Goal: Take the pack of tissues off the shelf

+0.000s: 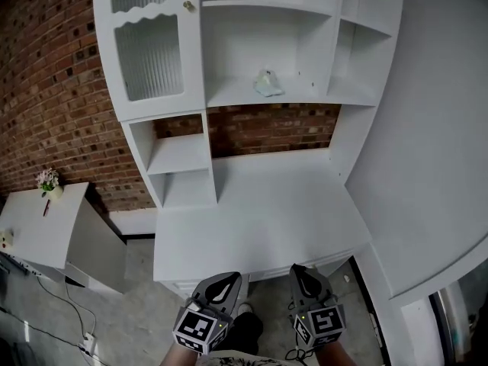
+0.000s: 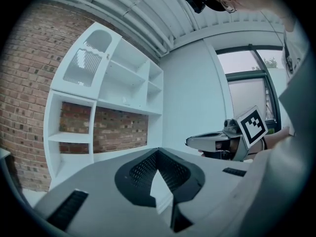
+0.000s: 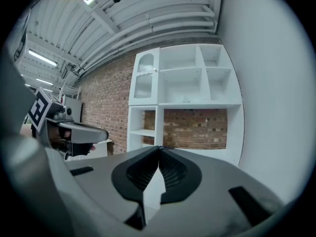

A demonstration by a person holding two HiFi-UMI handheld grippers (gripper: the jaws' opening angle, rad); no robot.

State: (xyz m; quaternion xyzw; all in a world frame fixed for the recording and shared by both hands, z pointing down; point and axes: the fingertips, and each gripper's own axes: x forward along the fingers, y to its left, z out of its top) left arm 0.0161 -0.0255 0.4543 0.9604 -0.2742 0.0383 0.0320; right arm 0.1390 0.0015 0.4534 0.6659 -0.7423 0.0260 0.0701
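The pack of tissues [image 1: 268, 85], small and pale green-white, lies on the middle shelf of the white shelf unit [image 1: 229, 97], above the desk top [image 1: 259, 219]. Both grippers hang low at the desk's front edge, far below the pack. My left gripper [image 1: 222, 282] is shut with nothing in it; in the left gripper view its jaws [image 2: 158, 152] meet at the tips. My right gripper [image 1: 300, 273] is also shut and empty, its jaws [image 3: 159, 148] pressed together and facing the shelf unit.
A ribbed-glass cabinet door [image 1: 149, 56] closes the unit's upper left. Small open cubbies [image 1: 179, 155] sit below it. A white wall [image 1: 435, 128] bounds the right side. A low white side table [image 1: 38, 227] with a flower pot [image 1: 48, 180] stands at the left, cables [image 1: 76, 319] on the floor.
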